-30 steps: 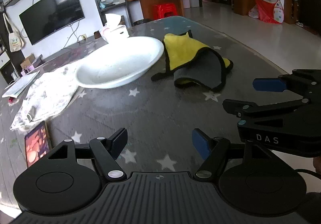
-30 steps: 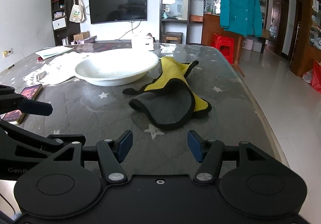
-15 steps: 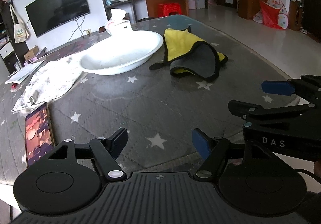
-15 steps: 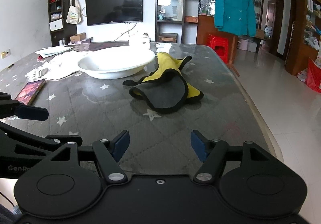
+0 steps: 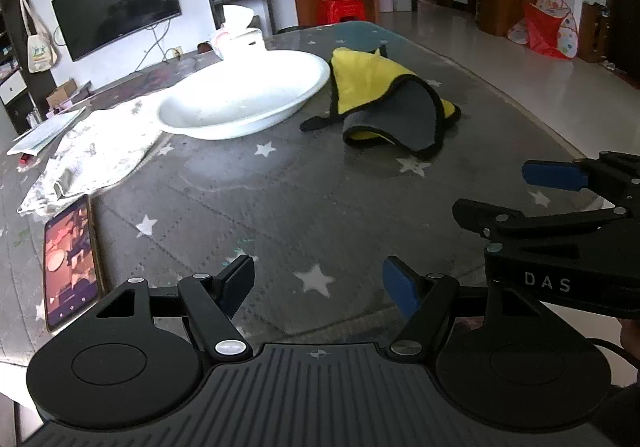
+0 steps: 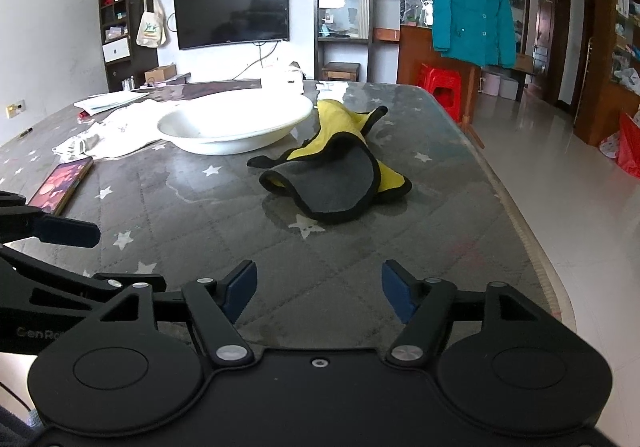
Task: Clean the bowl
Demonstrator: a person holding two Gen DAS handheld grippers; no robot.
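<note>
Bowl (image 5: 244, 103), white and shallow, sits on a star-patterned table (image 5: 304, 203); a yellow-and-grey cloth (image 5: 392, 107) lies just right of it, a phone (image 5: 71, 261) nearer left. Left gripper (image 5: 318, 283) hangs open, empty; right gripper (image 6: 319, 289), jaws opening, holds nothing.

Black left gripper (image 5: 318, 289) with blue pads, silver screws, ribbed housing, black right gripper (image 6: 319, 289) lettered "DAS"

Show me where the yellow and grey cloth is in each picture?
Left wrist view: the crumpled yellow and grey cloth lies right of centre, in the upper half.
Right wrist view: the cloth lies just right of centre.
Shared landmark: the wide white bowl sits just left of it in both.
</note>
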